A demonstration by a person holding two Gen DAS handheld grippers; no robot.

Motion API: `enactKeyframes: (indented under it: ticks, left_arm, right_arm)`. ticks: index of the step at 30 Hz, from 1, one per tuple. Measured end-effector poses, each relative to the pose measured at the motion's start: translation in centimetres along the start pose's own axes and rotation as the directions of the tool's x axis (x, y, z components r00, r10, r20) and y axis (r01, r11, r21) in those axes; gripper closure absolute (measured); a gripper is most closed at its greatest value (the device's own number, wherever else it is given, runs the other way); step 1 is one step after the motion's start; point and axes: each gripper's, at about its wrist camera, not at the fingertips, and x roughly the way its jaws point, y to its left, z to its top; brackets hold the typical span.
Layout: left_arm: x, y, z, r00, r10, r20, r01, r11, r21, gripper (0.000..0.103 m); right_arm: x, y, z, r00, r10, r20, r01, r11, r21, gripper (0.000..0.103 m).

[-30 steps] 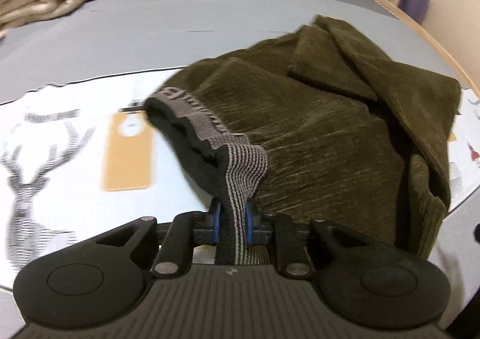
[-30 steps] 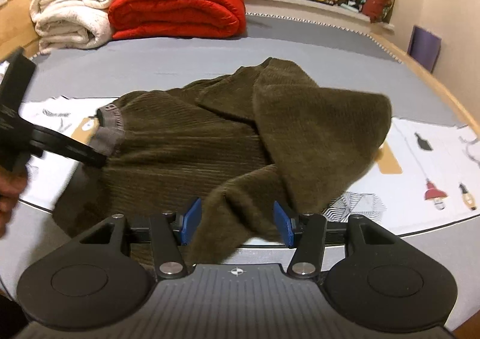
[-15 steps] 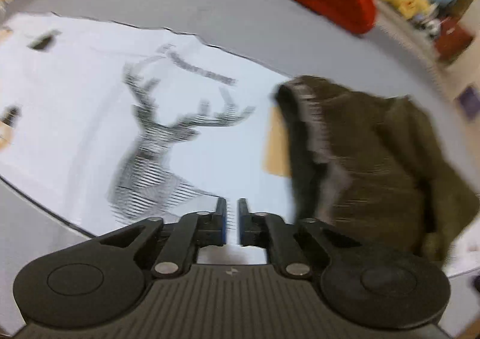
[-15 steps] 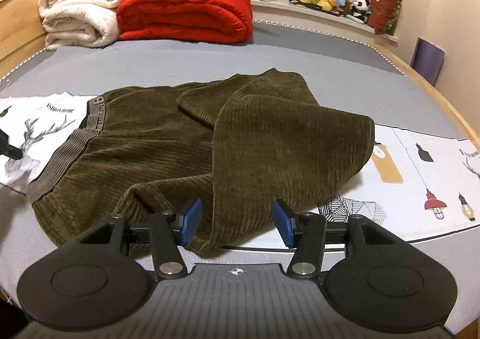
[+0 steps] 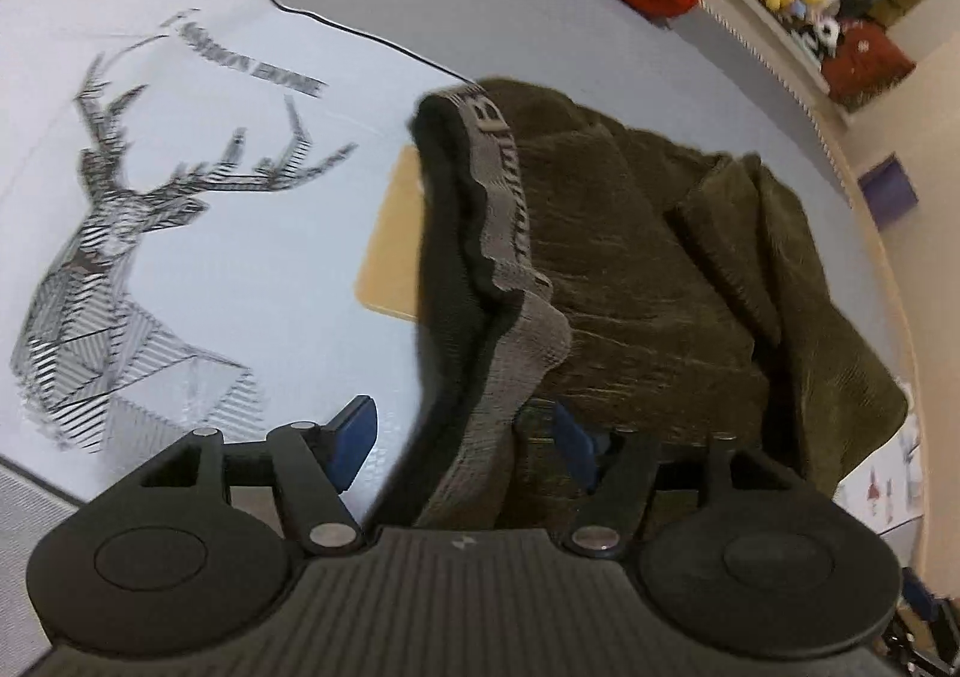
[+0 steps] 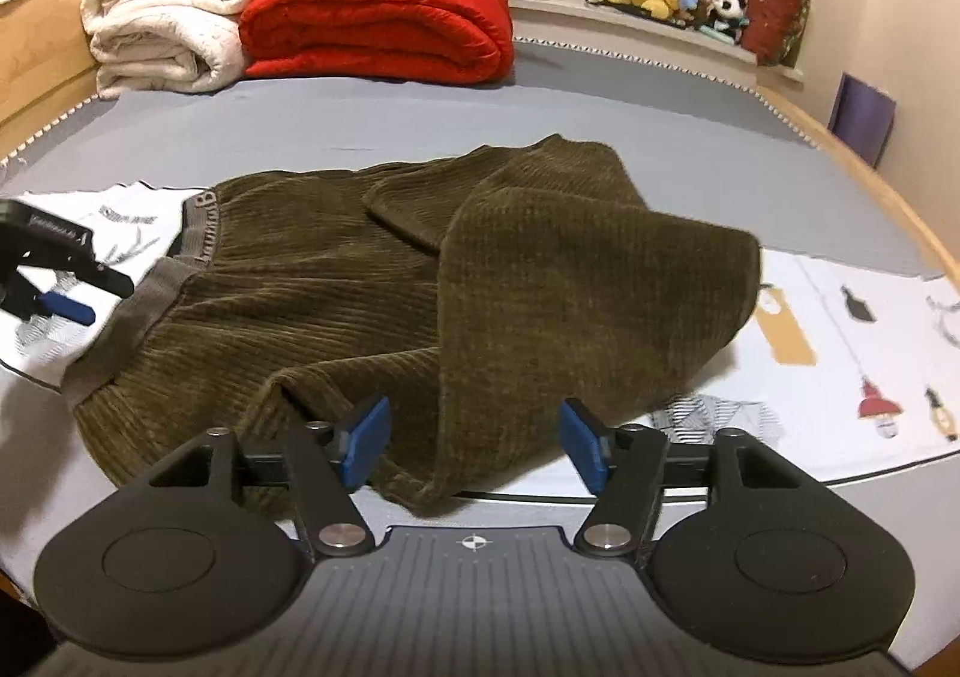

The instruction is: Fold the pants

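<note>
Corduroy pants [image 6: 420,281]: soft, floppy, light. Best taken at near waistband [image 5: 504,377]. Left gripper [image 5: 462,437] just opened around it; right gripper [image 6: 474,437] open, unpinched.

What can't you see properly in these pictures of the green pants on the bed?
- Pants legs: right wrist view, folded under the top flap, so their ends are hidden.
- Waistband lettering: left wrist view, blurred and creased, unreadable.
- Tan patch on the white sheet: left wrist view, partly covered by the pants.
</note>
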Motion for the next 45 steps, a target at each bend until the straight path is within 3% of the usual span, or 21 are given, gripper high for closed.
enactKeyframes:
  ticks: [3, 5, 7, 9, 12, 16, 19, 26, 28, 31, 34, 36, 37, 38, 42, 44, 45]
  left_arm:
    - [1.4, -1.5, -0.2, 1.000, 0.024, -0.020, -0.023, 0.999, 0.023, 0.033]
    - [2.4, -2.5, -0.3, 0.996, 0.078, -0.034, -0.076, 0.995, 0.059, 0.034]
    - [3.3, -3.1, -0.6, 0.988, 0.148, -0.050, -0.142, 0.983, 0.112, 0.048]
    - [3.2, -3.5, -0.6, 0.987, 0.154, -0.037, -0.147, 0.977, 0.156, 0.067]
    - [2.5, -3.6, -0.7, 0.988, 0.153, -0.011, -0.148, 0.970, 0.193, 0.083]
    - [1.1, -2.5, -0.9, 0.983, 0.177, 0.040, -0.182, 0.967, 0.181, 0.085]
    - [0.0, -1.8, -1.3, 0.966, 0.251, 0.068, -0.260, 0.945, 0.199, 0.085]
    - [-1.5, 2.1, -1.5, 0.921, 0.388, 0.038, -0.390, 0.916, 0.096, 0.084]
    - [-1.6, 2.0, -1.6, 0.907, 0.419, 0.036, -0.420, 0.903, 0.090, 0.080]
    - [-2.5, 1.2, -1.4, 0.889, 0.455, 0.060, -0.457, 0.889, 0.026, 0.064]
    - [-4.6, -0.2, -0.9, 0.844, 0.507, 0.175, -0.506, 0.861, -0.055, 0.044]
    - [-5.7, -1.3, -0.2, 0.820, 0.507, 0.265, -0.501, 0.860, -0.094, 0.026]
    - [-6.2, -2.1, 0.0, 0.812, 0.501, 0.300, -0.495, 0.863, -0.101, 0.021]
    - [-6.1, -2.8, 0.4, 0.809, 0.493, 0.320, -0.492, 0.866, -0.092, 0.017]
    - [-5.3, -6.1, 0.8, 0.812, 0.449, 0.373, -0.484, 0.875, 0.000, 0.015]
    - [-4.2, -7.2, 1.1, 0.838, 0.385, 0.387, -0.448, 0.890, 0.084, 0.015]
    - [-4.0, -7.9, 1.0, 0.843, 0.367, 0.394, -0.442, 0.889, 0.118, 0.015]
  right_arm:
    - [0.0, -0.5, -0.1, 1.000, -0.020, -0.008, 0.020, 1.000, 0.003, 0.030]
    - [0.1, -0.8, -0.1, 1.000, -0.026, -0.015, 0.026, 0.999, 0.020, 0.030]
    - [0.2, -0.9, 0.0, 0.999, -0.029, -0.021, 0.030, 0.999, 0.034, 0.030]
    - [0.2, -0.8, 0.2, 0.999, -0.028, -0.026, 0.029, 0.998, 0.046, 0.030]
    - [0.2, -0.6, 0.5, 0.999, -0.024, -0.023, 0.025, 0.998, 0.062, 0.030]
    - [0.1, -0.3, 1.6, 1.000, -0.026, -0.003, 0.026, 0.997, 0.078, 0.030]
    - [0.4, -0.4, 2.5, 1.000, -0.029, 0.001, 0.028, 0.996, 0.083, 0.030]
    - [1.8, -0.7, 4.8, 0.999, -0.052, 0.008, 0.051, 0.999, 0.015, 0.030]
    - [2.5, -0.8, 5.7, 0.998, -0.060, 0.020, 0.060, 0.998, -0.017, 0.030]
    - [4.0, -1.0, 6.3, 0.997, -0.064, 0.032, 0.065, 0.997, -0.035, 0.030]
    - [5.9, -0.8, 5.4, 0.999, -0.043, 0.014, 0.043, 0.999, 0.001, 0.030]
    - [7.3, 0.1, 5.4, 0.999, -0.031, -0.039, 0.032, 1.000, 0.001, 0.031]
    - [7.5, 0.8, 5.8, 1.000, -0.014, -0.020, 0.014, 1.000, 0.003, 0.031]
    - [7.7, 1.3, 6.0, 1.000, -0.001, -0.002, 0.001, 1.000, -0.008, 0.029]
    - [9.6, 4.4, 6.4, 1.000, 0.023, -0.001, -0.023, 0.993, -0.118, 0.027]
    - [10.4, 5.8, 6.7, 0.999, 0.043, 0.004, -0.042, 0.987, -0.152, 0.026]
    - [10.8, 6.4, 6.9, 0.999, 0.054, 0.006, -0.053, 0.985, -0.166, 0.026]
